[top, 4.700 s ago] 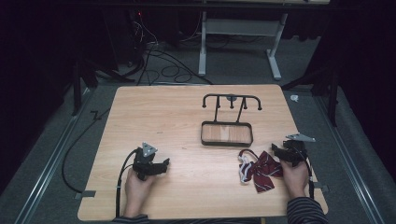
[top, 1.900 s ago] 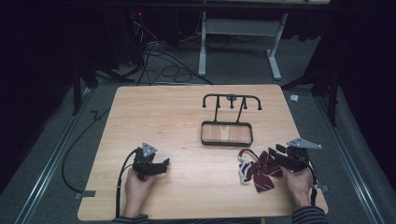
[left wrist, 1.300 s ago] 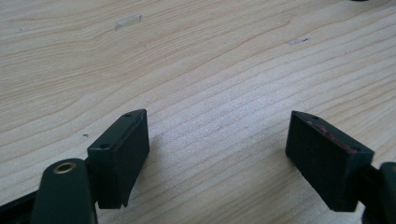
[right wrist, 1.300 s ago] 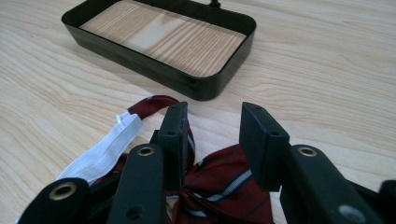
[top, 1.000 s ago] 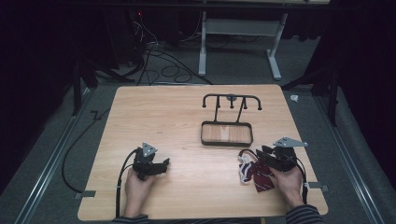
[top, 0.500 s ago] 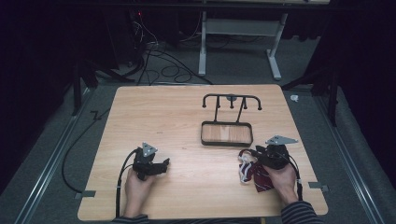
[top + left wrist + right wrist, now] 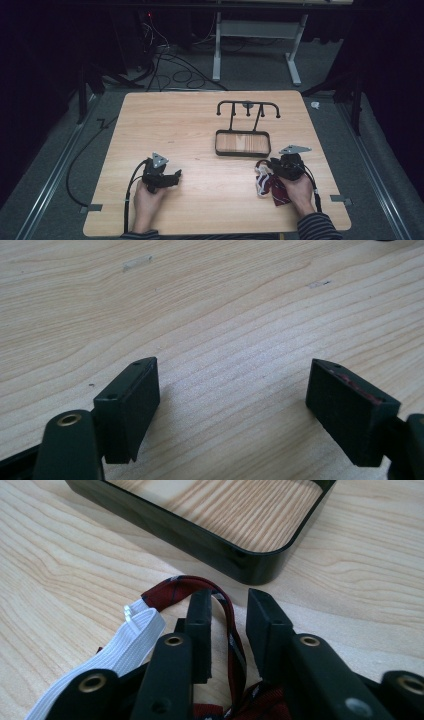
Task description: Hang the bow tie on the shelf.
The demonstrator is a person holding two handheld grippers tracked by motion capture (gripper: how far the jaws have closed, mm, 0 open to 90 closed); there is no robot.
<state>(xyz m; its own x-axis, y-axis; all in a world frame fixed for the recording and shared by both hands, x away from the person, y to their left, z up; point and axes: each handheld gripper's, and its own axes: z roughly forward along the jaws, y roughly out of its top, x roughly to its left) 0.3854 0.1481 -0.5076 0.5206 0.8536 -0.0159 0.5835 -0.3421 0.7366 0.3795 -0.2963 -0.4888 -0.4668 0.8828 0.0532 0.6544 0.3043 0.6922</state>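
Beside the black tray (image 7: 235, 560), the right claw (image 7: 227, 615) is closing, not yet pinching, around the red strap (image 7: 232, 630); it may slip free.

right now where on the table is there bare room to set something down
The widest bare patch is the table's far left half, left of the rack. The strip between the left gripper and the tie is also free. The near right is crowded: the right gripper, jaws just closing around the tie's strap, sits close to the rack's tray.
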